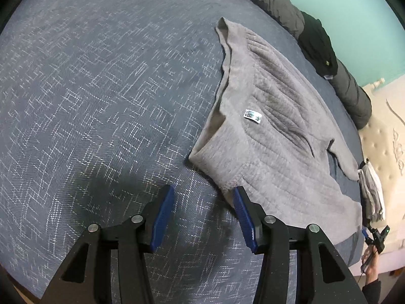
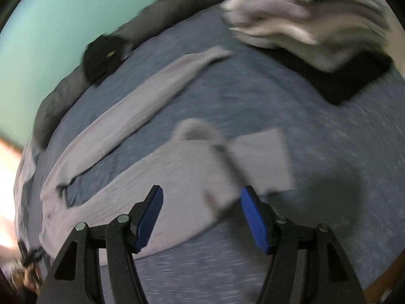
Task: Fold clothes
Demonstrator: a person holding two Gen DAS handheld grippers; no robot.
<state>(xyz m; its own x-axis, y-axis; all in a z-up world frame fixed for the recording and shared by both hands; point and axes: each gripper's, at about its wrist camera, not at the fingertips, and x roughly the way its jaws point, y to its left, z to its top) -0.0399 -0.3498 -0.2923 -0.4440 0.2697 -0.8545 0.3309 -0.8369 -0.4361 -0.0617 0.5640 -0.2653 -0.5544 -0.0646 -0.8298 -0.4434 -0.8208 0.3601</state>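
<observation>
A grey quilted sweater (image 1: pixel 273 131) lies spread on the blue patterned bed cover (image 1: pixel 101 101), its collar and white label (image 1: pixel 251 115) toward the middle of the left wrist view. My left gripper (image 1: pixel 205 192) hangs open over bare cover, its right fingertip (image 1: pixel 239 195) at the sweater's near edge, nothing between the pads. In the blurred right wrist view my right gripper (image 2: pixel 202 192) is open above the sweater (image 2: pixel 182 177); one sleeve (image 2: pixel 152 88) stretches away and a folded-over end (image 2: pixel 260 157) lies just ahead. A hand holds that gripper (image 1: pixel 374 235) at the bed's right side.
A dark grey rolled blanket (image 1: pixel 278 2) runs along the bed's far edge with a black garment (image 1: pixel 319 48) on it. A stack of folded white clothes (image 2: pixel 303 12) sits on a black item (image 2: pixel 354 81). A turquoise wall (image 2: pixel 50 25) stands behind, and a cream mattress edge (image 1: pixel 384 131) shows at right.
</observation>
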